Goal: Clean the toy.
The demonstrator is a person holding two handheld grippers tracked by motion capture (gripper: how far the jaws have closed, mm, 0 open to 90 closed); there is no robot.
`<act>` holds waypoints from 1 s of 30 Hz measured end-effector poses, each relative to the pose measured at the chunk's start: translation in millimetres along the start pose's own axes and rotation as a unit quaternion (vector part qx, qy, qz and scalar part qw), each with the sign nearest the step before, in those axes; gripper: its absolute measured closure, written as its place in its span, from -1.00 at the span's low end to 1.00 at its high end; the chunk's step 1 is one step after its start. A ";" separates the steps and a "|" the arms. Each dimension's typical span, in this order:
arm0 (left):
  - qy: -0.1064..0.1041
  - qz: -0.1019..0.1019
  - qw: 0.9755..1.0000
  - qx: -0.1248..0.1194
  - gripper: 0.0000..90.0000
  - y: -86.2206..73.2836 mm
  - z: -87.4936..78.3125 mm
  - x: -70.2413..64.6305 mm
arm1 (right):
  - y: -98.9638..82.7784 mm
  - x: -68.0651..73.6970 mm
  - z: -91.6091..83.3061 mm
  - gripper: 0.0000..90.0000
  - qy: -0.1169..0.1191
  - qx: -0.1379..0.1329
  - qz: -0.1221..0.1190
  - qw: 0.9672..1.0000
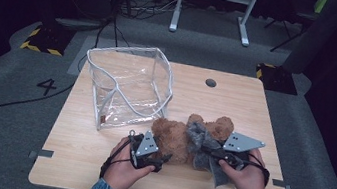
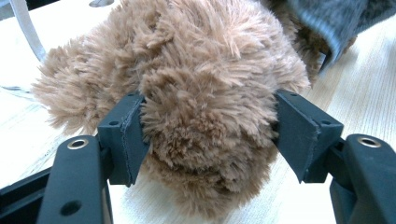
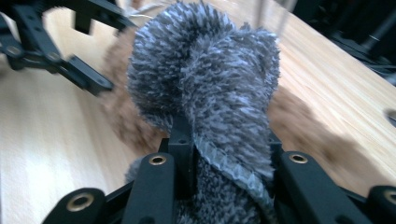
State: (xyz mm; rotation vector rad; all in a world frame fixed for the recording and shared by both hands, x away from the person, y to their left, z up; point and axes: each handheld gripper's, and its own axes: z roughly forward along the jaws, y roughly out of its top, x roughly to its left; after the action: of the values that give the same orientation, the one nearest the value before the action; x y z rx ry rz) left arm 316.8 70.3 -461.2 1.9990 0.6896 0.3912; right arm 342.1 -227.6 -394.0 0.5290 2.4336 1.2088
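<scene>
Nearest you, your left gripper (image 2: 210, 135) clamps the teddy bear (image 1: 185, 137) by its plush body, steadying it on the table (image 1: 95, 164); your right gripper (image 3: 224, 144) pinches its grey scarf (image 3: 210, 84). Beyond stands the clear bag (image 1: 127, 83), mouth open, likely its destination.

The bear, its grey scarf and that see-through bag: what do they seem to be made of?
The bear looks like long, shaggy brown plush, matte and soft. The scarf seems a fuzzy knit or fleece, grey flecked with white, with a stitched edge. The bag looks like clear glossy plastic film, probably vinyl: it reflects light, and pale piping trims its edges.
</scene>
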 end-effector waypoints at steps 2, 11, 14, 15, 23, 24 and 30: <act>0.000 0.000 1.000 0.003 -0.29 0.0 -0.1 0.9 | -6.1 -6.7 -9.0 0.54 -0.014 0.004 0.005 1.000; 0.001 0.001 1.000 0.016 -0.29 -2.5 2.3 1.5 | -36.9 -31.0 -35.2 0.54 -0.059 0.020 0.042 0.997; 0.001 -0.003 1.000 0.017 -0.29 -3.7 3.3 1.7 | -45.8 -36.5 -37.8 0.54 -0.068 0.025 0.055 0.996; 0.000 -0.004 1.000 0.019 -0.29 -3.8 3.2 2.0 | -48.0 -38.8 -39.5 0.54 -0.069 0.030 0.053 0.996; -0.001 -0.008 1.000 0.025 -0.28 -6.7 4.3 3.7 | -52.8 -44.5 -54.9 0.55 -0.101 0.041 0.062 0.992; -0.001 -0.009 1.000 0.026 -0.28 -7.2 4.3 4.1 | -53.7 -46.2 -56.6 0.55 -0.106 0.042 0.063 0.992; -0.002 -0.013 0.999 0.032 -0.28 -8.8 4.6 4.7 | -58.6 -55.8 -67.8 0.55 -0.127 0.051 0.075 0.988</act>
State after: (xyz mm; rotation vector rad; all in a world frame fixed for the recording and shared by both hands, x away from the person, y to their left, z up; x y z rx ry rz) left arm 320.2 73.5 -471.2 2.0480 0.7337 0.3531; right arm 347.8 -333.0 -394.4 0.8543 2.2795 1.0055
